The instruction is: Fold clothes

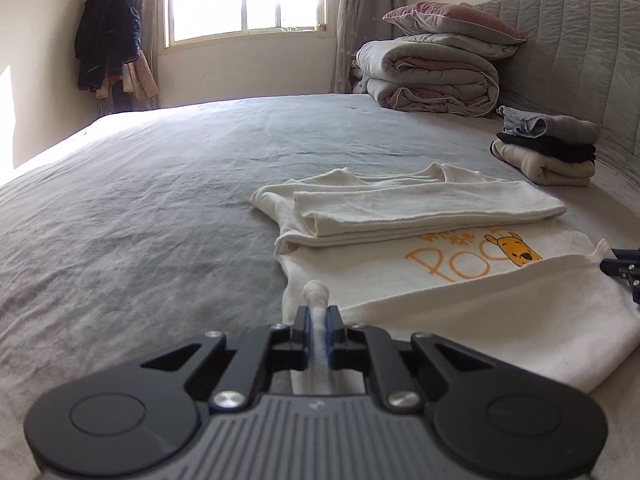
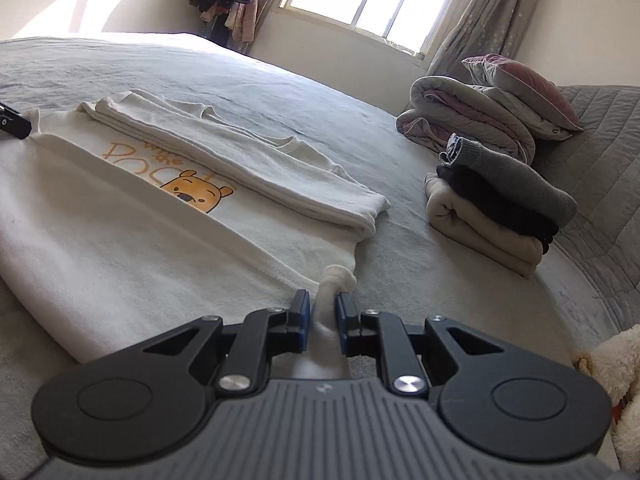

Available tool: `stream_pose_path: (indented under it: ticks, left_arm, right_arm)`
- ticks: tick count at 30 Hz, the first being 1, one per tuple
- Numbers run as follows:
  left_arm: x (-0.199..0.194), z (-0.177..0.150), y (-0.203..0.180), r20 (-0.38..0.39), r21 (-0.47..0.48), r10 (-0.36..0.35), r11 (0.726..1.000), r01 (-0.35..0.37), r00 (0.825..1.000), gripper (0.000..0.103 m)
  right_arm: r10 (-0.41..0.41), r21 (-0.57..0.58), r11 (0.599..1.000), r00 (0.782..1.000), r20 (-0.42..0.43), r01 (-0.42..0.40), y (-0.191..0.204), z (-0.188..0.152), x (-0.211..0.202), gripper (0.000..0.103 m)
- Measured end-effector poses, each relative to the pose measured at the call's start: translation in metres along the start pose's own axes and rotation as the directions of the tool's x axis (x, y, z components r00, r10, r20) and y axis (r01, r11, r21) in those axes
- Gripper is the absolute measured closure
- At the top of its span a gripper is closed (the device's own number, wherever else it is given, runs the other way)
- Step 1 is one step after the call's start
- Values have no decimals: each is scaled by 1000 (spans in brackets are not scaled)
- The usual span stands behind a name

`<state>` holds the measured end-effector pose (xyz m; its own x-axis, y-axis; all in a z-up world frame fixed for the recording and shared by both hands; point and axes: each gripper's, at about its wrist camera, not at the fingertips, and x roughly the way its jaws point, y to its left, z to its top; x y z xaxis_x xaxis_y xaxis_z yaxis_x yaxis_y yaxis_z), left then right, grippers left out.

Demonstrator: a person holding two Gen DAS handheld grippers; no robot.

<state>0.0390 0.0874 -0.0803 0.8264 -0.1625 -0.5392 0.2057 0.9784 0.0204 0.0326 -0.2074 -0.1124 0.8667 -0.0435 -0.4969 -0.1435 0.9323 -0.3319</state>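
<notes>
The left gripper (image 1: 316, 322) has its two fingers pressed together on a thin bunch of white cloth, which is the near left edge of the white sweatshirt (image 1: 460, 308). The right gripper (image 2: 323, 312) also pinches a bunch of the same garment, at its near right edge, though here the fingers stand a little more apart because the cloth between them is thicker. So both tongs hold the near side of the sweatshirt, one at each end.

The sweatshirt lies on the grey bed cover (image 1: 160, 200), in front of both grippers. Its far part is already folded: long white bands, perhaps a sleeve and a side part, lie across the body, and the near side is also turned over, so it hides the lower part of the print.

The cloth looks soft, thick and light, with a fleecy surface. I think it will bend easily and will not slip from the pads, but it will sag in the middle if only the two ends are lifted. The two ends of the near edge seem good places to hold.

The print (image 1: 472, 258) is orange: large letters "POO" and a yellow bear face can be read, and small letters above look like "the" in the right wrist view.

Far right, a stack of folded clothes (image 2: 500, 216) sits near the rolled quilts (image 2: 472, 112).
</notes>
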Motion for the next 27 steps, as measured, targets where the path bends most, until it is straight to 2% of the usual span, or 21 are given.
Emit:
stream_pose_path:
  ticks: [2,3,9,12,16,18,24,26,27]
  left_arm:
    - [-3,1,1,13,-10,-4,1000,4,1000,96]
    - [-5,3,3,20,-18,-6,1000,7,1000,96]
    - [-20,9,13,96,-91,-22,995,31,995,96]
    - [-26,13,14,163,-113,1,993,18,987,96]
    - [-20,18,11,206,-120,41,993,-16,978,96]
    - [-16,21,10,227,-123,61,992,-33,972,96]
    - [5,29,2,247,-106,112,990,-88,963,95]
    - [13,30,-1,219,-85,119,991,-102,969,95]
    - [21,30,-1,173,-71,121,991,-111,977,95]
  right_arm:
    - [3,32,999,1000,-2,-3,-4,1,-1,97]
    - [-2,42,999,1000,3,2,-5,2,-3,99]
    - [-71,46,997,988,134,66,-5,11,-30,100]
    - [-126,47,992,970,209,119,-6,16,-38,100]
    - [-182,59,983,943,277,173,-6,19,-35,100]
    - [-197,67,980,936,290,186,-6,20,-29,100]
    - [-214,69,977,937,275,203,-6,26,-6,100]
    - [-206,54,979,948,242,199,-5,25,-1,100]
    - [-202,47,979,953,226,196,-5,25,2,100]
